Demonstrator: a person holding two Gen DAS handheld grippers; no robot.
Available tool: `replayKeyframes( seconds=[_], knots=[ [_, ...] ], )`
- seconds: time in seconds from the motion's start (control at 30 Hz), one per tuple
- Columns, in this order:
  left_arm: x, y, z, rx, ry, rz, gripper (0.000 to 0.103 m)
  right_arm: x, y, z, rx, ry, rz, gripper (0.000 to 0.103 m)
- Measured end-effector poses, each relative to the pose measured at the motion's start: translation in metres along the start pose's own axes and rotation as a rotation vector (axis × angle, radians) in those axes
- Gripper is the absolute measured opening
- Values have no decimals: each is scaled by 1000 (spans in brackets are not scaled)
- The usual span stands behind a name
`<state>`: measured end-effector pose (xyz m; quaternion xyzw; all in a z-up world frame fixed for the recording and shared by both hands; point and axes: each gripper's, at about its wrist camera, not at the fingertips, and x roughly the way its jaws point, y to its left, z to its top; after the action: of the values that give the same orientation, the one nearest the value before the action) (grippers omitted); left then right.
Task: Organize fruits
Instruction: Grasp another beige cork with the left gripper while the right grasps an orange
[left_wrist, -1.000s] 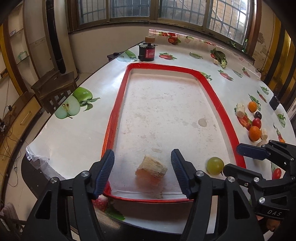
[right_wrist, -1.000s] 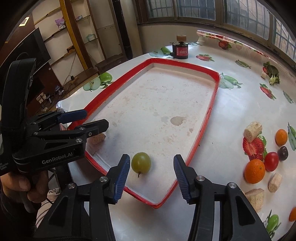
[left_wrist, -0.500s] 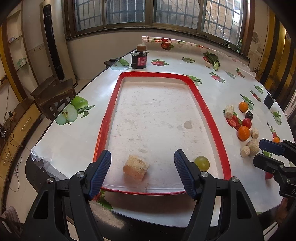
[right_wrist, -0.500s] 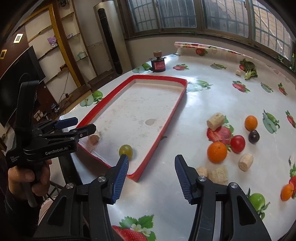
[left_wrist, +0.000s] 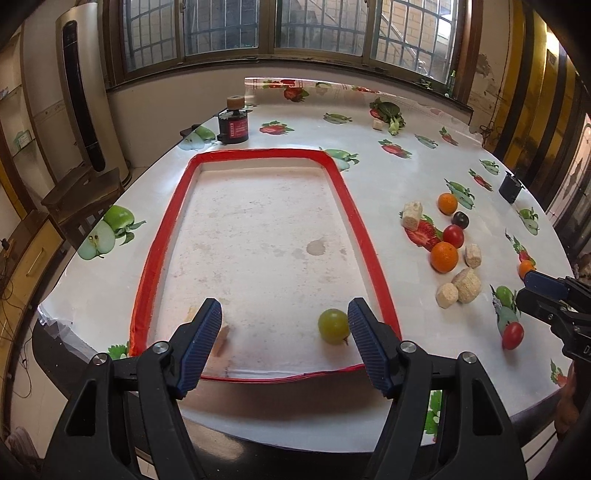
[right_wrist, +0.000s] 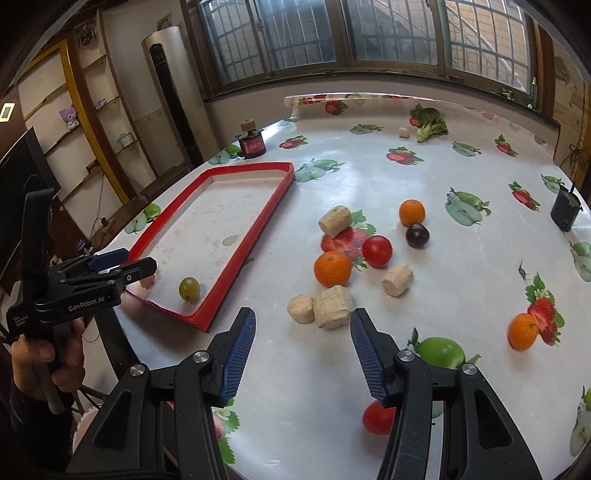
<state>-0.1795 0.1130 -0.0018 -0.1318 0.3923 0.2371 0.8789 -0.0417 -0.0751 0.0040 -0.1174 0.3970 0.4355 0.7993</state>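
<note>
A red-rimmed tray (left_wrist: 369, 243) (right_wrist: 242, 260) lies on the fruit-print table. A green grape (left_wrist: 333, 326) (right_wrist: 189, 289) and a beige cork-like block (left_wrist: 221, 341) (right_wrist: 148, 282) lie at its near end. My left gripper (left_wrist: 284, 350) is open and empty, held above the tray's near edge. My right gripper (right_wrist: 301, 354) is open and empty over the table, right of the tray. Just beyond it lie beige blocks (right_wrist: 332, 307), an orange (right_wrist: 331, 268), a red tomato (right_wrist: 376, 250), a dark plum (right_wrist: 417, 235) and a second orange (right_wrist: 411, 212).
A black and red jar (left_wrist: 233, 123) stands behind the tray. A black cup (right_wrist: 564, 212) stands at the far right. Another orange (right_wrist: 522, 331) and a red tomato (right_wrist: 378, 417) lie near the right gripper. The table edge runs close below both grippers.
Both grippers have pulled back from the tray, leaving the block and the grape in it. The right gripper has swung right, over the loose fruit and blocks.
</note>
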Motion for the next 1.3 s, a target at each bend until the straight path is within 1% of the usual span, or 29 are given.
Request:
replayKeyframes(
  seconds=[0.1,0.17,0.3,0.53,0.83,1.07,1.17,1.3],
  knots=[
    [-6,-11,3,3,-22,-29,70,-10,-10,-4,19,-22,-26,56],
    [-9,-21,4,12,-35,-51,70,-16,-19,-7,36,-32,-45,58],
    [-9,-46,7,54,-35,-82,70,-26,-38,-16,76,-43,-76,59],
    [-3,-91,5,132,-14,-143,71,-42,-71,-36,141,-48,-131,59],
    [15,-132,1,206,34,-202,71,-53,-109,-59,223,-39,-174,59],
    [32,-152,0,255,69,-231,71,-49,-128,-62,262,-29,-188,59],
    [40,-153,0,248,88,-232,71,-47,-133,-60,266,-26,-189,59],
    [50,-154,3,237,105,-253,70,-42,-137,-56,267,-24,-188,59]
  ],
)
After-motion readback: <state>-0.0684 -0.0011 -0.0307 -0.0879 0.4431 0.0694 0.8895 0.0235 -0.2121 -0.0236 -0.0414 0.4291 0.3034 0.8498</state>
